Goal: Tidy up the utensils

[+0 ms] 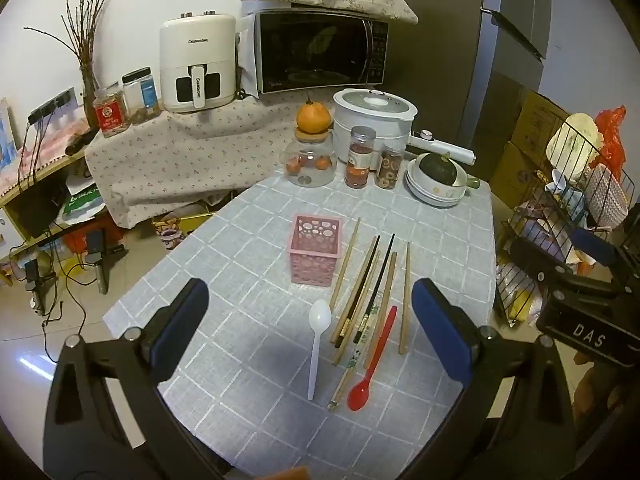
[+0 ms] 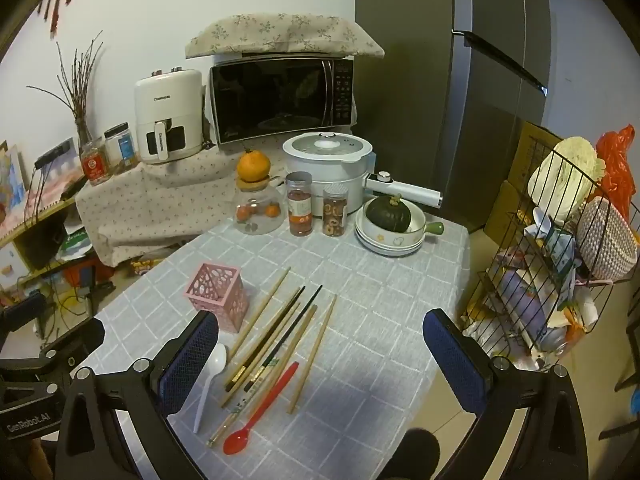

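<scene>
A pink perforated holder stands upright on the grey checked tablecloth. Beside it lie several wooden and black chopsticks, a white plastic spoon and a red plastic spoon. My left gripper hovers open above the utensils, nothing between its blue pads. My right gripper is open too, over the chopsticks and the cloth to their right. The right gripper's body shows at the right edge of the left wrist view.
At the table's far end stand a glass jar topped with an orange, two spice jars, a white cooker and stacked bowls holding a green squash. A wire rack crowds the right side. Microwave and air fryer behind.
</scene>
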